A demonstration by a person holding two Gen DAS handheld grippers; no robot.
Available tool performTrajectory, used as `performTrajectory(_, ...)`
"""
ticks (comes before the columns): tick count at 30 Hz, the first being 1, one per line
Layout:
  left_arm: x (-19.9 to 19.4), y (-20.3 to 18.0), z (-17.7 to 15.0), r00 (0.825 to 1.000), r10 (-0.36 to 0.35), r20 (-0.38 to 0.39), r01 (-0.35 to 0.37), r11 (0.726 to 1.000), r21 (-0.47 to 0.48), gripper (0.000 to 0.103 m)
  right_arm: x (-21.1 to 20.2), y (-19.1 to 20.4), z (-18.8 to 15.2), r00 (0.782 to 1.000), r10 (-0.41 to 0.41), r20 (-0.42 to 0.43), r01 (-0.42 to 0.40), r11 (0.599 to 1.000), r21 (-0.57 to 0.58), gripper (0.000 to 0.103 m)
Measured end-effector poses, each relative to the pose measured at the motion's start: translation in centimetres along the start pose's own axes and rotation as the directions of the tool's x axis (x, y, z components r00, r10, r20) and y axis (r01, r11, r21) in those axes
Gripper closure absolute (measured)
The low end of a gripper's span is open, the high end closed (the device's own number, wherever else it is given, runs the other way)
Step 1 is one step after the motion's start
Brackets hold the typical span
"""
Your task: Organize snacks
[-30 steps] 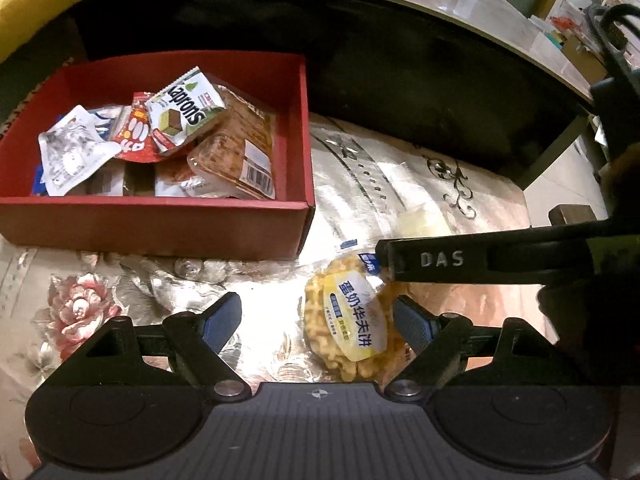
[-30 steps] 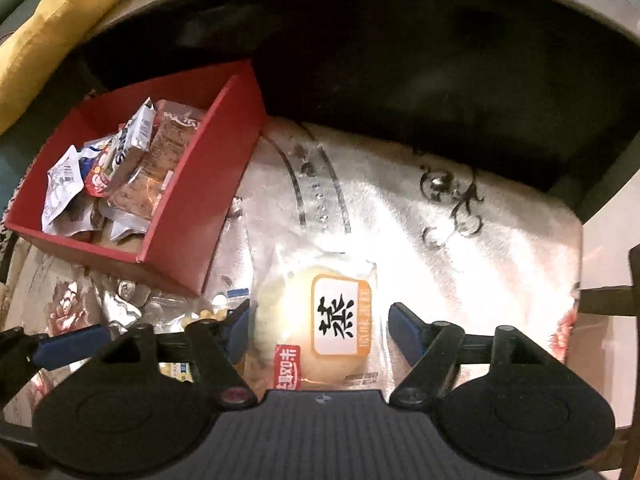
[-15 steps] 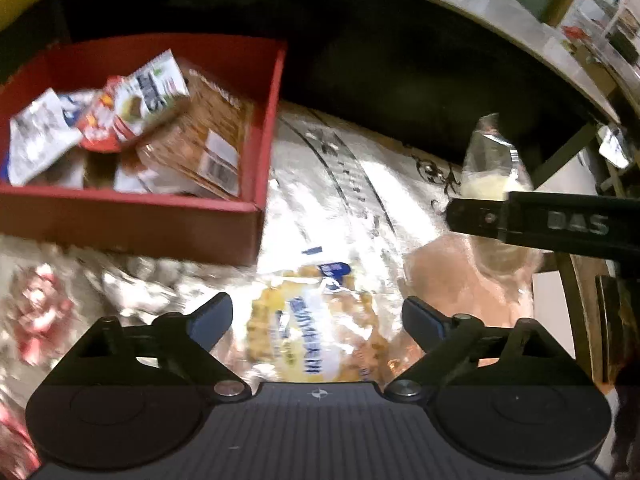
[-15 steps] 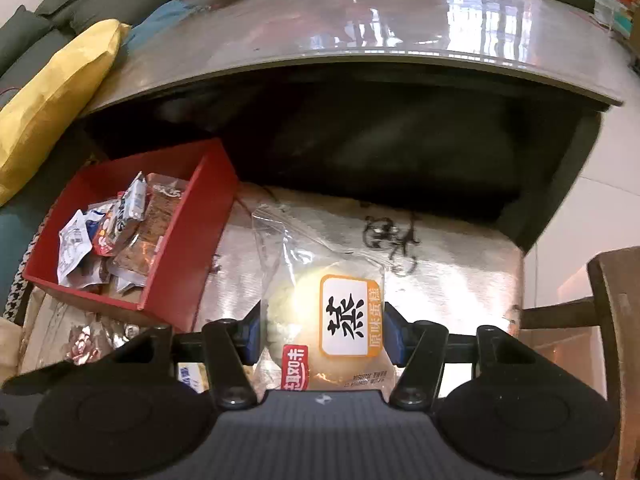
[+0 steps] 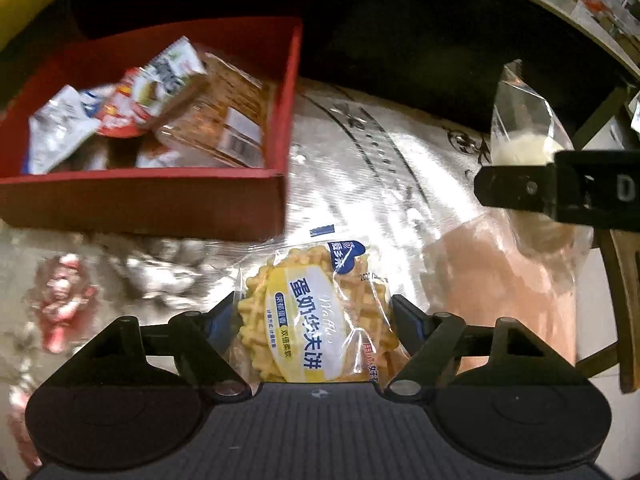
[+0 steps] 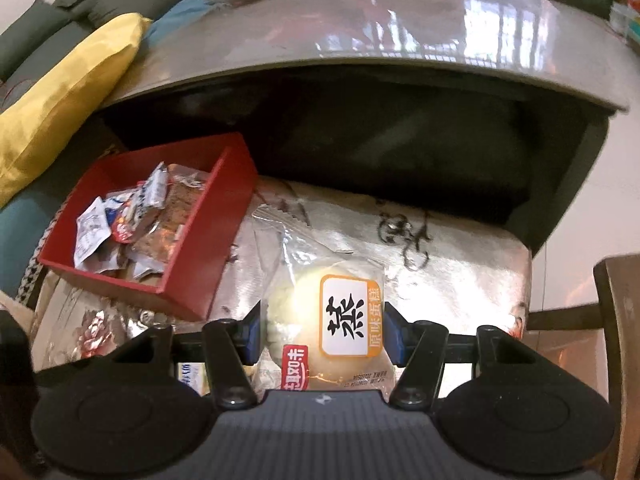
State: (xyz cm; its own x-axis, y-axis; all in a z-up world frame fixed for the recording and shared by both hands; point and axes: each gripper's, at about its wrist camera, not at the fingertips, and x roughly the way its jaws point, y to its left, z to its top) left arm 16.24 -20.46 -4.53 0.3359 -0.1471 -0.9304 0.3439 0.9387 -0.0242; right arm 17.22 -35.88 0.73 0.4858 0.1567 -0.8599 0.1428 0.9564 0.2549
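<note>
Left wrist view: my left claw (image 5: 314, 316) has its blue pads pressed on the waffle packet (image 5: 316, 316), gripped at the sides so it carries flat. Ahead and left of it sits the red box (image 5: 160, 200), the likely drop spot. My right claw (image 6: 322, 328) pinches the steamed cake packet (image 6: 324, 320) above the surface (image 6: 460, 272), box forward-left.
</note>
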Motion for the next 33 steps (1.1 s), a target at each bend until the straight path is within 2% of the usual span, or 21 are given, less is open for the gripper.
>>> performTrajectory(8, -4.3, 2.5, -0.2, 0.996, 0.009, 0.087, -0.011, 1.000, 0.026, 0.021, -0.7, 3.9, -0.4, 1.000, 0.004, 0.025, -0.002, 0.996, -0.089, 0.051)
performTrajectory(13, -6.3, 4.5, -0.4, 0.991, 0.014, 0.130, -0.015, 1.000, 0.008, 0.021, -0.8, 6.1, -0.6, 0.999, 0.005, 0.032, -0.001, 0.992, -0.128, 0.051)
performTrajectory(23, -7.3, 8.1, 0.1, 0.989, 0.021, 0.144, -0.016, 0.999, -0.041, 0.021, -1.1, 10.4, -1.3, 0.998, 0.028, 0.047, -0.018, 0.982, -0.188, 0.051)
performTrajectory(33, -7.9, 11.0, 1.8, 0.979, 0.060, 0.195, -0.042, 0.995, -0.095, 0.021, -1.3, 11.7, 0.4, 0.994, 0.050, 0.101, -0.032, 0.984, -0.173, 0.051)
